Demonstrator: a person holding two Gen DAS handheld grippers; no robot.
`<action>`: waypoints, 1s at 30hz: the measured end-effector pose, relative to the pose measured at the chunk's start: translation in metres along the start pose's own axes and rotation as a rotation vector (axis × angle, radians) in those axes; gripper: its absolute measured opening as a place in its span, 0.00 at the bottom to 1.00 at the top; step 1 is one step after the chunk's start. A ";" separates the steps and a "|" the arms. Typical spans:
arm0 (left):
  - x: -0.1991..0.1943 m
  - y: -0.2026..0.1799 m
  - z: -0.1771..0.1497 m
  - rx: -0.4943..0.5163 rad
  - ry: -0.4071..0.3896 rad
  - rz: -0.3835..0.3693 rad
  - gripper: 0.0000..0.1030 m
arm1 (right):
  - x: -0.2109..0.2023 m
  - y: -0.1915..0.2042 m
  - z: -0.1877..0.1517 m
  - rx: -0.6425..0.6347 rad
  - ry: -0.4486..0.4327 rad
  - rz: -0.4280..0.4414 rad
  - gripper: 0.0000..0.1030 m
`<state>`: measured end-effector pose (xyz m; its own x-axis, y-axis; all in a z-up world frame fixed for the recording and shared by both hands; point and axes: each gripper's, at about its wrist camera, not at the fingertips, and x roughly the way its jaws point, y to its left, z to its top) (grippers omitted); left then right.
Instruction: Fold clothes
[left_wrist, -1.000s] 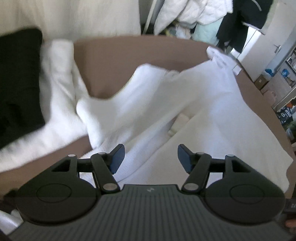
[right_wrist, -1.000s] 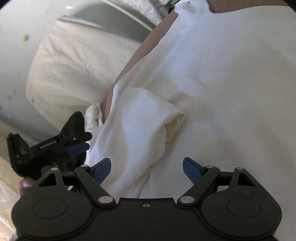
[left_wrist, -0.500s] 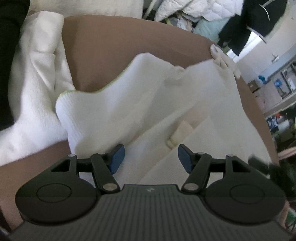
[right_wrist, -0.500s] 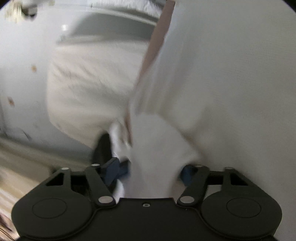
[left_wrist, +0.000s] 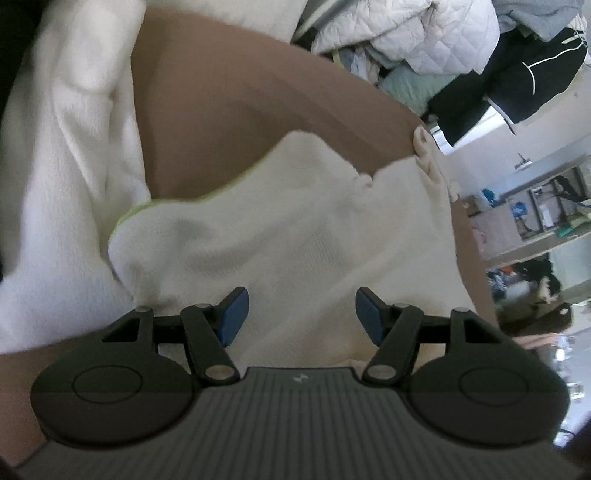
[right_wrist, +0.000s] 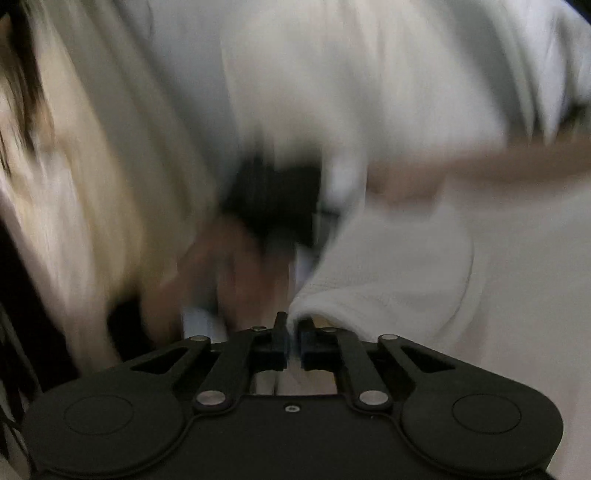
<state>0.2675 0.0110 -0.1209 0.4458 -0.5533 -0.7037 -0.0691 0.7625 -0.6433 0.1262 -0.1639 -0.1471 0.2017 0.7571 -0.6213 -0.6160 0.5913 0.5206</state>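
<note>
- One brown bed surface (left_wrist: 229, 110) is seen across the left wrist view; everything else is laid on it or behind it.
- A white knit garment (left_wrist: 295, 236) is spread over the near and right part of that surface, with a thin yellow-green edge showing along its upper left hem.
- A second pile of white cloth (left_wrist: 70, 155) is bunched on the left side of the bed, just beside the garment.
- A heap of clothes (left_wrist: 436, 33) (white quilted, pale green, black pieces) is seen behind the bed at the top right.
- The left gripper (left_wrist: 301, 314) is held over the near part of the garment, jaws apart, nothing between the pads; contact with the cloth cannot be told.
- The right gripper (right_wrist: 293, 338) is seen with its jaws just closed in, pads nearly together, a fold of the white knit garment (right_wrist: 399, 273) pinched between them at its corner.
- The right wrist view is heavily motion-blurred; a dark shape (right_wrist: 273, 195) ahead of the fingers cannot be identified.
- A person's hand (left_wrist: 539, 338) is partly seen at the right edge of the left wrist view.
</note>
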 end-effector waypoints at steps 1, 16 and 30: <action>-0.001 0.000 -0.001 0.001 0.017 -0.003 0.62 | 0.017 -0.004 -0.012 0.043 0.097 -0.006 0.12; 0.017 -0.046 -0.040 0.344 0.107 0.135 0.62 | -0.028 -0.069 -0.039 0.549 -0.166 0.054 0.59; -0.026 -0.067 -0.041 0.471 -0.177 0.055 0.18 | -0.062 -0.060 0.005 0.224 -0.447 -0.332 0.09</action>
<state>0.2239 -0.0401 -0.0720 0.6001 -0.4742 -0.6442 0.2957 0.8798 -0.3722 0.1545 -0.2448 -0.1373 0.6862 0.5370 -0.4908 -0.2999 0.8234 0.4817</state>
